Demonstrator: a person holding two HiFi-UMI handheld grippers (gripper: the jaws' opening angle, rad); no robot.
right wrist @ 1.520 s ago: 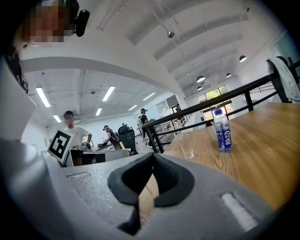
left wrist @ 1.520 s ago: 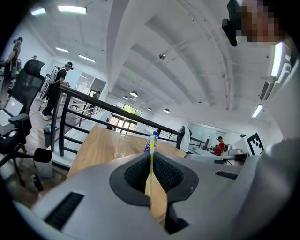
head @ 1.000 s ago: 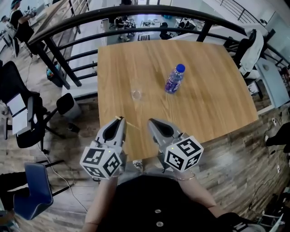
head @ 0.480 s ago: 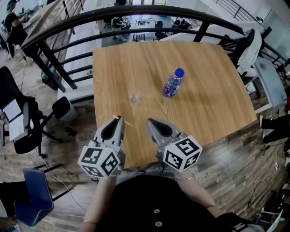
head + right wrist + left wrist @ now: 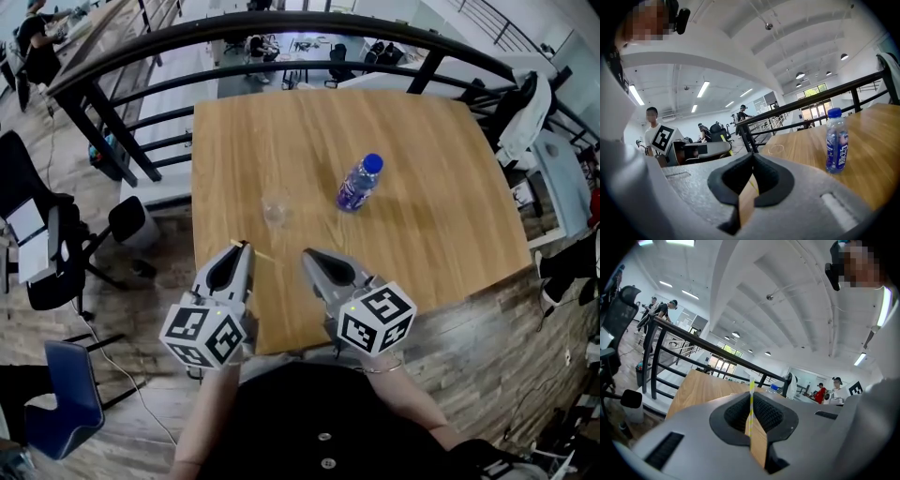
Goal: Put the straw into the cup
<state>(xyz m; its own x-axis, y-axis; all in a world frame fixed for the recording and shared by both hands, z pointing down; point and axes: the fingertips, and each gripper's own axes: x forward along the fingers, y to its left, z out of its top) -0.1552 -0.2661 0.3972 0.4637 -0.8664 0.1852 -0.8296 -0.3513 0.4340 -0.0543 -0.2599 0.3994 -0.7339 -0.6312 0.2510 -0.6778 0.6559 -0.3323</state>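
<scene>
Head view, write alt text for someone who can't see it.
The left gripper pinches a straw at the near edge of a wooden table, right gripper shut beside it. Ahead stand a clear cup and a blue-capped bottle.

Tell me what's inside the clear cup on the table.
Nothing shows inside the cup; through its clear wall only the table shows. The straw is outside it, clamped in the left gripper. A little clear liquid could not be told here.
</scene>
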